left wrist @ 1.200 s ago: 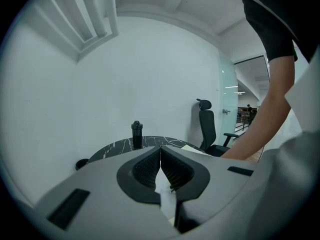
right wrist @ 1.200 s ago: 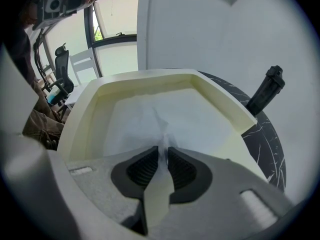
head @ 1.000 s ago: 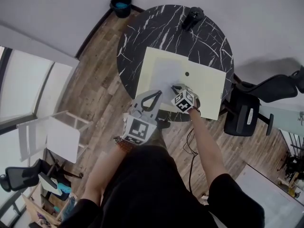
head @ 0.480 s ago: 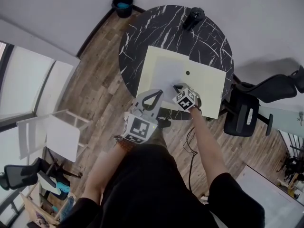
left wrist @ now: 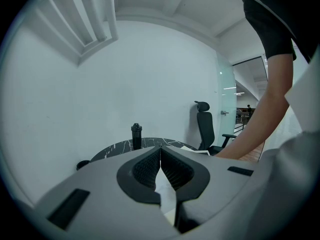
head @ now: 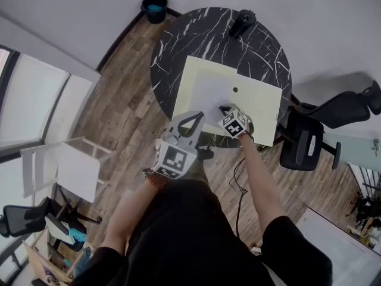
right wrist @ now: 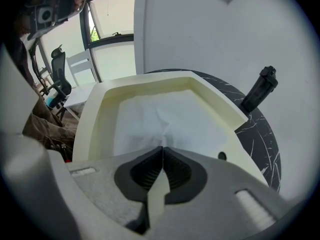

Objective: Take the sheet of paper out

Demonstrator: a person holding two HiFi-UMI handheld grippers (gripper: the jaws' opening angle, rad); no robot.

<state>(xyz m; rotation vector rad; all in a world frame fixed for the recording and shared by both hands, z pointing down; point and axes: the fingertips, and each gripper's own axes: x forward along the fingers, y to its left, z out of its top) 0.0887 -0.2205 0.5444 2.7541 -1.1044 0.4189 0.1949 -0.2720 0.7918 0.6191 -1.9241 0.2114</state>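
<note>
Sheet of paper (head: 209,88): white, lying flat inside the open cream folder (head: 262,109), on its left half; wrinkling toward one near-edge spot where the jaws are meeting it.
Folder: lying open on the round black marble table (head: 262,46), near-right corner hanging over the table rim; small black dot (head: 235,90) showing on it just right of the sheet.
R gripper (right wrist: 162,147): jaws pressing together tip to tip, pinching the sheet's near edge; creases fanning out from the pinch. Cream strip showing in the gap behind the tips, can't tell what it belongs to.
L gripper (left wrist: 160,149): jaws also closing tip to tip, sitting at the folder's near-left edge by the table rim; pale strip running btwn the pads behind the tips, looking like the folder edge being clamped.
Grippers vs each other: L sitting nearer the person and lower-left, R further in over the folder; near each other, not touching.
Black bottle (head: 242,21): standing upright at the table's far edge, well apart from the folder.
Office chair (head: 306,145): black, standing on the wood floor just right of the table.
Bin (head: 153,6): dark, sth blue inside, sitting on the floor by the wall beyond the table.
</note>
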